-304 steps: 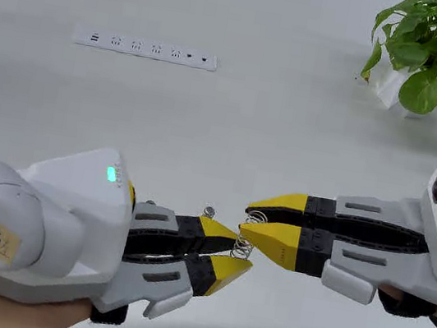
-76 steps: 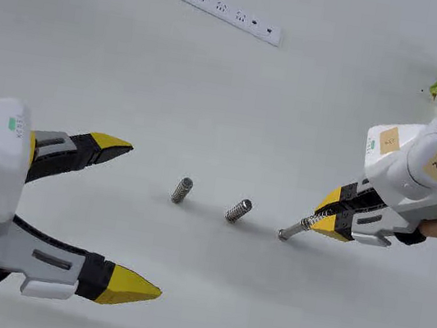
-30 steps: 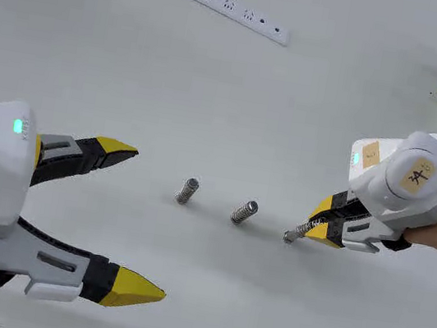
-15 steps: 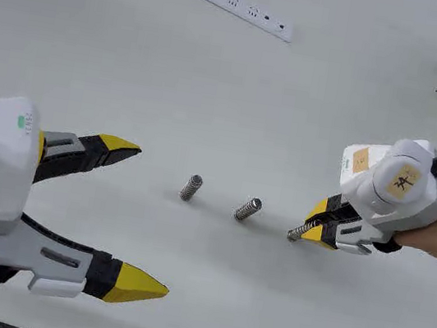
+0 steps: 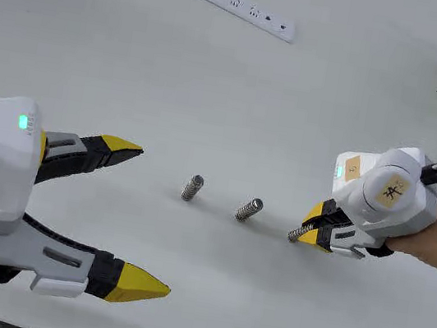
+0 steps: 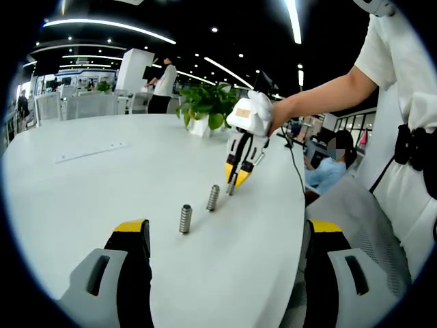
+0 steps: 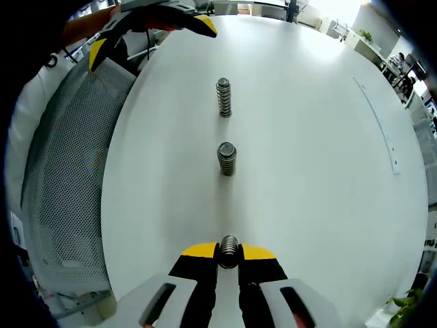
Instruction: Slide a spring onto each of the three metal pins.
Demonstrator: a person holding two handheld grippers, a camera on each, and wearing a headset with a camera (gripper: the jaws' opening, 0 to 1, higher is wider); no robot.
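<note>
My right tongs (image 5: 310, 229) are pinching the third sprung pin (image 5: 298, 232), long axis along the jaws, tip reaching down to the counter (image 5: 214, 88), in line beside the two standing pins (image 5: 249, 210); my left tongs (image 5: 155, 220) are hanging spread, well apart.
</note>
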